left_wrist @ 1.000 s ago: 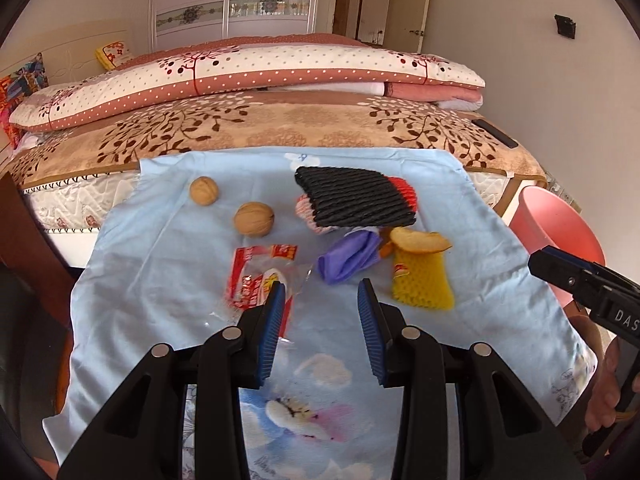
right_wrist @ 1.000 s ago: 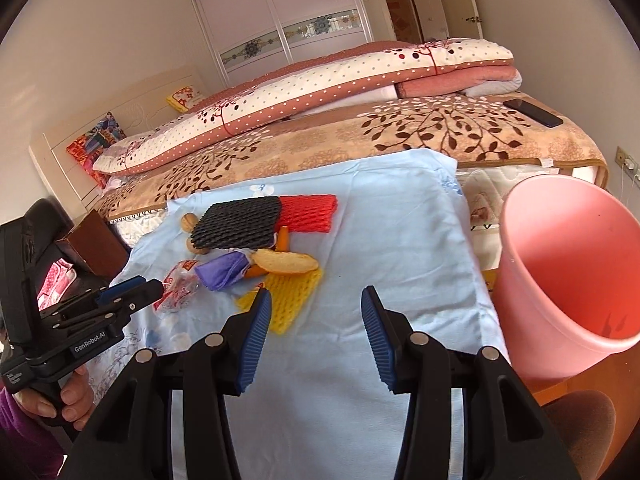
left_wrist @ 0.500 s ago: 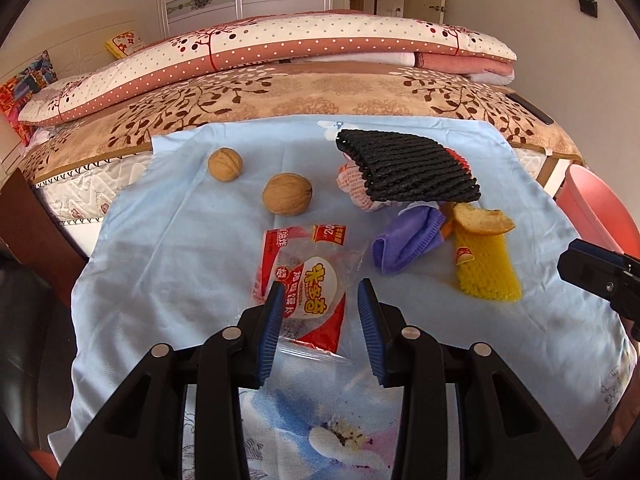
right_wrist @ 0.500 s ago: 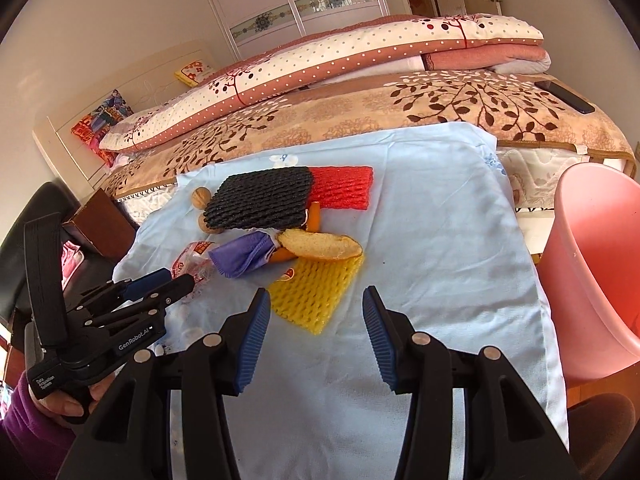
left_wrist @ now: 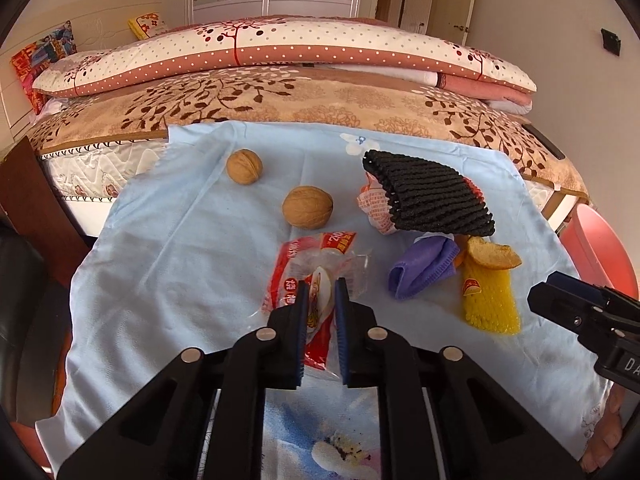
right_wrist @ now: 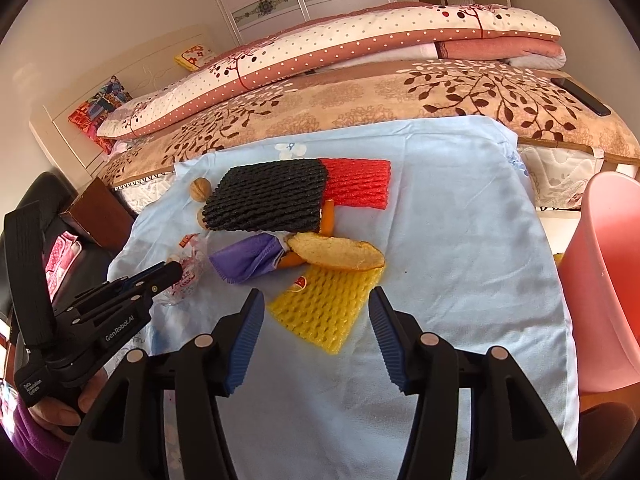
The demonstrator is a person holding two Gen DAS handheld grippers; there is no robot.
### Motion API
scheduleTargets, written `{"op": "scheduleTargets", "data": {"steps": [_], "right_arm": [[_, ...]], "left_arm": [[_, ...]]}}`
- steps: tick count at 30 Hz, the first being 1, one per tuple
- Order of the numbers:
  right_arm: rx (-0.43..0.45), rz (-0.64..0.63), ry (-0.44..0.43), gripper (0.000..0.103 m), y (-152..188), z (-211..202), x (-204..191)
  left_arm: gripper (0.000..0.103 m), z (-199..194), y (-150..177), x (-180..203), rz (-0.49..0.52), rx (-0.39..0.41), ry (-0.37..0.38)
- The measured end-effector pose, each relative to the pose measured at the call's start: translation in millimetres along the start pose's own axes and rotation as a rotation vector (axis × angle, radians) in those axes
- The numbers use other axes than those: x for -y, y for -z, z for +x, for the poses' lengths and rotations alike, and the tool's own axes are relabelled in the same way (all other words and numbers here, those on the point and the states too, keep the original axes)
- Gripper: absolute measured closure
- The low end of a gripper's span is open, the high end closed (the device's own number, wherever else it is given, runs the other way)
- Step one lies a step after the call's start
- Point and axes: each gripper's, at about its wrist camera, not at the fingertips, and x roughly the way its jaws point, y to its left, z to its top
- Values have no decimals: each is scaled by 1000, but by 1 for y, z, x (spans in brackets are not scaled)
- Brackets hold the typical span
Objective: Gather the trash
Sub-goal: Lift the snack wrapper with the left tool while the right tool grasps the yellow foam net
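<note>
On the blue cloth (left_wrist: 180,264) lies a red and clear snack wrapper (left_wrist: 316,264). My left gripper (left_wrist: 321,292) is shut on the wrapper's near part; it also shows in the right wrist view (right_wrist: 160,276). My right gripper (right_wrist: 316,304) is open and empty just above a yellow foam net (right_wrist: 324,312). A bread piece (right_wrist: 336,254), a purple cloth (right_wrist: 246,258), a black foam net (right_wrist: 266,196) and a red foam net (right_wrist: 358,184) lie beyond it. Two walnuts (left_wrist: 307,207) (left_wrist: 244,166) sit to the left.
A pink bin (right_wrist: 604,280) stands off the cloth's right edge. A bed with a patterned quilt (left_wrist: 304,96) and pillows runs behind. A dark wooden piece (left_wrist: 28,200) is at the left. A phone (right_wrist: 580,96) lies on the quilt.
My left gripper moved forward onto the snack wrapper and closed on it. My right gripper moved forward toward the yellow foam net, staying open.
</note>
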Motion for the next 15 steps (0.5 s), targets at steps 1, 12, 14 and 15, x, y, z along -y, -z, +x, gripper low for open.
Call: {"op": "scheduleTargets", "data": {"steps": [1,12,14,15], "right_arm": [[-3,-6,7,47,-1,1,-1],[-23,26,37,42,-10,10,-17],[-30,37,43,42,-10,15,-19],[-33,44,45,42,-10,17,-20]], "left_arm": [[94,-3,0,-1,-13,7,10],[95,-50,2,-7,-48,133,54],[95,-58,3,-13,-62,155,58],[95,-62,3,-15,-68,161,60]]}}
